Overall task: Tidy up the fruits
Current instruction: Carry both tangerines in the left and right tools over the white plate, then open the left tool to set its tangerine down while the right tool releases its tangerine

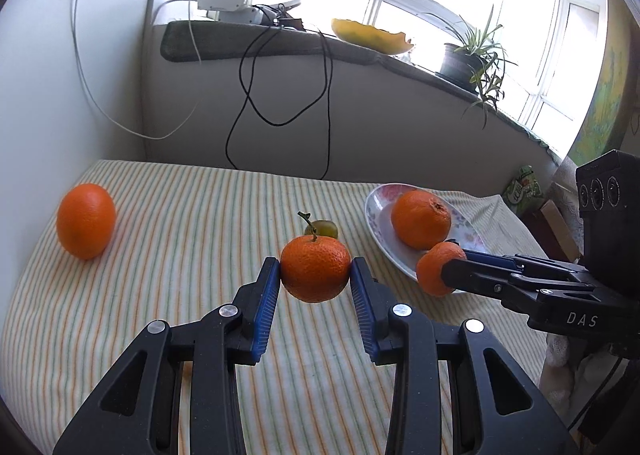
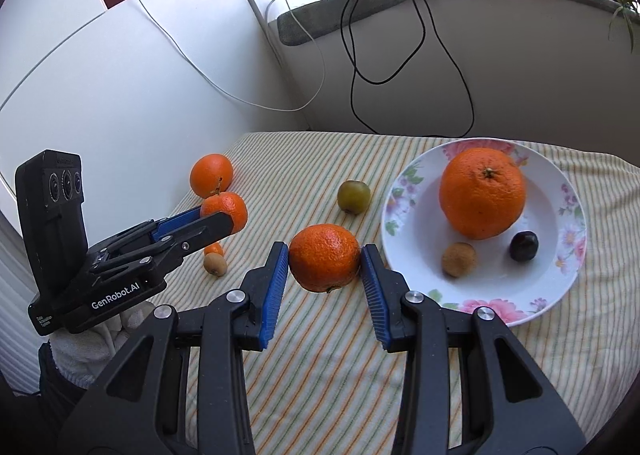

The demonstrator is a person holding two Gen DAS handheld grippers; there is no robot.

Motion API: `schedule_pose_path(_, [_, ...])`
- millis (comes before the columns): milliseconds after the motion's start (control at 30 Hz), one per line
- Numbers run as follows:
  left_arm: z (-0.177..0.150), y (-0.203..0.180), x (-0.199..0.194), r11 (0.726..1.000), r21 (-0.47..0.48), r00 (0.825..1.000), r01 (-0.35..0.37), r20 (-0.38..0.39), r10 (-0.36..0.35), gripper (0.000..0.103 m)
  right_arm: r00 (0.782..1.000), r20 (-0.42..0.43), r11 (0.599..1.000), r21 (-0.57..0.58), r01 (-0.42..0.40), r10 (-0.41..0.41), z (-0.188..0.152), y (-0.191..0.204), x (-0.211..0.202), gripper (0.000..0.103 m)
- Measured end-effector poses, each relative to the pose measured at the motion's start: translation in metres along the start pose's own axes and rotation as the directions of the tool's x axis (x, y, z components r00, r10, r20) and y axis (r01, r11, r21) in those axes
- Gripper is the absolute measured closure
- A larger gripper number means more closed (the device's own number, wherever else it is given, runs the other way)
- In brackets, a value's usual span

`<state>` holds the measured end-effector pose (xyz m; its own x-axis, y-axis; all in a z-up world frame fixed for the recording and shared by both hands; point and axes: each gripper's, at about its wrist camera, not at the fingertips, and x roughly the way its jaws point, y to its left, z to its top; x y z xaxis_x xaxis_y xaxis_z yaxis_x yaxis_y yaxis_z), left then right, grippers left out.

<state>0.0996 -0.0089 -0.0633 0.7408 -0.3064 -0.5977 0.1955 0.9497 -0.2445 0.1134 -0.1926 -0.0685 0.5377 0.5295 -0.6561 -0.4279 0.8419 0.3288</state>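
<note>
My left gripper is shut on a stemmed mandarin, lifted above the striped cloth; the right wrist view shows that left gripper at the left with its stemmed mandarin. My right gripper is shut on a second mandarin, just left of the flowered plate. In the left wrist view the right gripper holds this second mandarin at the rim of the plate. The plate holds a large orange, a small brown fruit and a dark fruit.
On the striped cloth lie a loose orange, a green fruit, a small brown fruit and a tiny orange fruit. Cables hang from the windowsill behind. A potted plant stands on the sill.
</note>
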Motion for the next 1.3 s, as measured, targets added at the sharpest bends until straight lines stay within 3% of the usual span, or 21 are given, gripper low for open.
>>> schedule_pose_path(333, [0.006,-0.037,0.034,0.997,0.052,0.997,0.06,-0.04,-0.058,0.069,0.996,0.035,0.997,0.029,0.075,-0.076,-0.004,-0.033,-0.025,0.064])
schedule_pose_path(733, [0.014,-0.066,0.071,0.991,0.102,0.993,0.085,-0.09,-0.076,0.069,0.989,0.022,0.987,0.075,0.144,-0.146,-0.01,-0.073,-0.029,0.064])
schedule_pose_path(1233, [0.019,-0.074,0.086,0.989,0.129,0.993,0.073,-0.103,-0.06,0.068,0.985,0.0,0.984,0.058,0.17,-0.17,-0.012,-0.08,-0.013,0.063])
schedule_pose_path(1300, [0.019,-0.076,0.086,0.988,0.136,0.994,0.07,-0.098,-0.057,0.062,0.984,0.0,0.982,0.05,0.18,-0.18,-0.012,-0.079,-0.013,0.063])
